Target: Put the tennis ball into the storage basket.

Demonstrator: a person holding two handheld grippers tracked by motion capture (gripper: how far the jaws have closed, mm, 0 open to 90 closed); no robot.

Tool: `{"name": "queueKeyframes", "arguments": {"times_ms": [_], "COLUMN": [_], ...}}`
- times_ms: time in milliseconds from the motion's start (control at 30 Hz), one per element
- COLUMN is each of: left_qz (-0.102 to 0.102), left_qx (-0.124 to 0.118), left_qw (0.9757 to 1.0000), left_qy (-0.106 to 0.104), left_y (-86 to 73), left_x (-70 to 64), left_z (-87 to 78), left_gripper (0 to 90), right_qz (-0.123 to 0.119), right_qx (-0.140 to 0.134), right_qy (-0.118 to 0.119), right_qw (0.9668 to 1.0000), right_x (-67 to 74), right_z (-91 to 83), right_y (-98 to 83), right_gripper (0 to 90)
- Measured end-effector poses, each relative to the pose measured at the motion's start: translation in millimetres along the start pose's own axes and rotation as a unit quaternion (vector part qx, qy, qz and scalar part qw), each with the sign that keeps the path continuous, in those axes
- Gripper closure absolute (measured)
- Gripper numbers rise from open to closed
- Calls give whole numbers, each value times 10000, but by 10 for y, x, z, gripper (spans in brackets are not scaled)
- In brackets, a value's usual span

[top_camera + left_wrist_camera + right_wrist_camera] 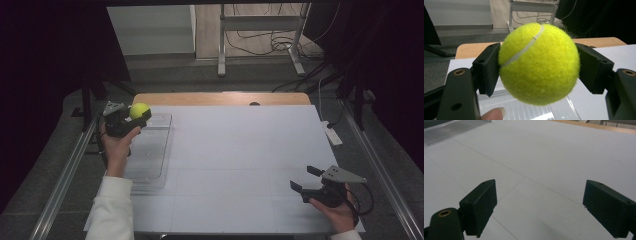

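**Ball held over the tray: set it down low and square**

High view: the left tongs (131, 119) pinch a ball (140, 110) in the air above the far end of a clear tray (150, 165) at the left of the counter (240, 150). The step in hand looks like placing the ball in the tray. To do it well, I would lower the ball until it nearly touches the tray floor, away from the rim, and only then ease the jaws apart; a round ball let go from height is likely to bounce or roll out. The right tongs (306, 179) rest spread near the counter's right front corner, well apart from the tray, holding nothing. A small dark spot sits at the far wooden edge of the counter, and nothing stands between the ball and the tray.

Left gripper view: the ball (539, 63) is gripped at its widest part, one pad on each side, with its white seam running up across the top. The ribbed tray (524, 110) lies just below it. A fingertip (495, 114) pokes in at the bottom edge; it should stay clear of the drop.

Right gripper view: the jaws stand wide apart over the bare white counter (544, 157), with the tray's corner (454, 128) far off at upper left.
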State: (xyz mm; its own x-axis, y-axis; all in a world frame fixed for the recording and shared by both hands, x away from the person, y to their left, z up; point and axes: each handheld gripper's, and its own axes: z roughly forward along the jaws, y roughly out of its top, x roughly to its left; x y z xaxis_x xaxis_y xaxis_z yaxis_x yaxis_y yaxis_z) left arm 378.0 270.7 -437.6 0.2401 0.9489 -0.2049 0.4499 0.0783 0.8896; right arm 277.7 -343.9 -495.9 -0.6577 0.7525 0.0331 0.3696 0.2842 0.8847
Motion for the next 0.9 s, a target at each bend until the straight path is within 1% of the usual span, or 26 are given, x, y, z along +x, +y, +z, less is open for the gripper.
{"name": "queueKeyframes", "arguments": {"times_ms": [133, 300, 533, 667, 733, 800, 900], "left_qz": [-34, -67, -171, -188, -230, -259, -270], "left_qx": [35, 182, 276, 383, 435, 441, 519], "left_qw": [10000, 9998, 9993, 9988, 9984, 9983, 9977], "left_qy": [34, 108, 168, 251, 277, 296, 355], "left_y": [-4, -35, -54, -62, -68, -69, -73], "left_x": [25, 55, 110, 156, 183, 190, 224], "left_z": [31, 111, 175, 212, 237, 248, 284], "left_gripper": [275, 275, 275, 275, 275, 275, 275], "right_qz": [8, 8, 26, 15, 13, 16, 15], "right_qx": [-9, -2, -13, -7, -4, -4, -6], "right_qy": [-8, -11, 2, -7, -6, -8, -7], "right_qw": [10000, 10000, 10000, 10000, 10000, 10000, 10000], "right_x": [-4, -7, -6, -7, -6, -6, -7], "right_z": [-4, -5, -8, -6, -5, -5, -5], "right_y": [2, 2, 1, 2, 2, 2, 2], "right_gripper": [122, 122, 122, 122, 122, 122, 122]}}
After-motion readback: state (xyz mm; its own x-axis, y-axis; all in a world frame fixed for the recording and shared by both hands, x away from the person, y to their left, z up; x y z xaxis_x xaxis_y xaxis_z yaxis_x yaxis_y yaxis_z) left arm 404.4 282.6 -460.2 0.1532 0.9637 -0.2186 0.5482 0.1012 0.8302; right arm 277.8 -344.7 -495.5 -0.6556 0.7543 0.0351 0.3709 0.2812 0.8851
